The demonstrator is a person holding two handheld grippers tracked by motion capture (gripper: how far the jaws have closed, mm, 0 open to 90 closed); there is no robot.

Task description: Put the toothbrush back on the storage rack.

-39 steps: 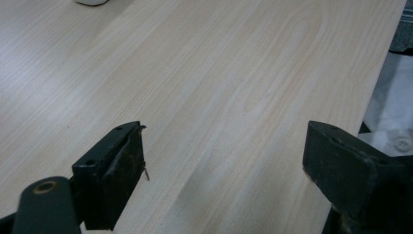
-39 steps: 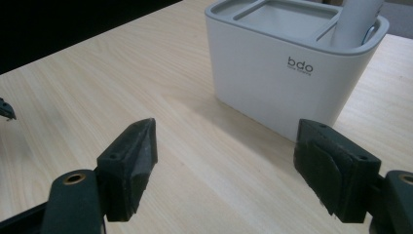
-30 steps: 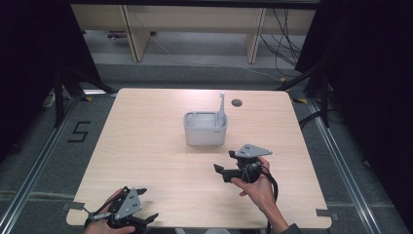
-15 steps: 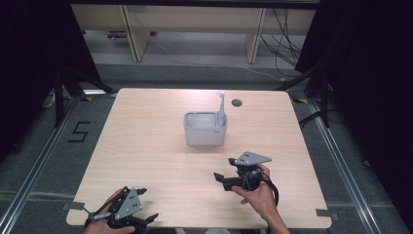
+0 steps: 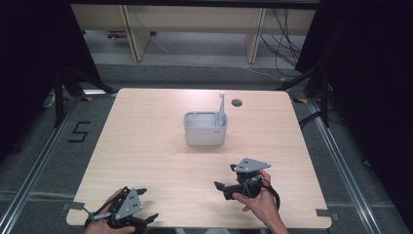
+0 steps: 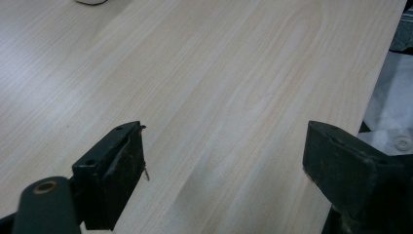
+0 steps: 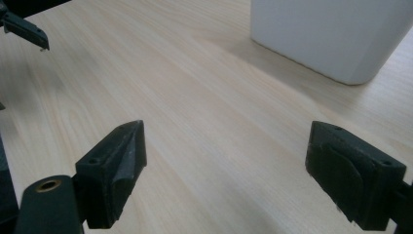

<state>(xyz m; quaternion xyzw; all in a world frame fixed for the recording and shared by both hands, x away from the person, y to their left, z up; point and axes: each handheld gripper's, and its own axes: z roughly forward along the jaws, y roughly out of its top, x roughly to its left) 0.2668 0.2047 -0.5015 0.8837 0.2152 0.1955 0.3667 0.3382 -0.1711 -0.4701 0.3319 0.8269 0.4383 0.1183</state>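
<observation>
The brush (image 5: 221,108) stood in the bin (image 5: 205,129); both grippers, left (image 5: 146,220) and right (image 5: 220,187), gaped empty, nothing left in hand.

A pale wood-grain table (image 5: 146,146) is seen from above, with rounded corners and a small dark round grommet (image 5: 236,103) set into its top near the far edge. A white rectangular container (image 5: 205,129) stands directly on the top, a little beyond the middle. A slim white object (image 5: 221,105), possibly a brush handle, is seen rising upright from its right side. The table is carried on a grey floor (image 5: 44,161).
</observation>
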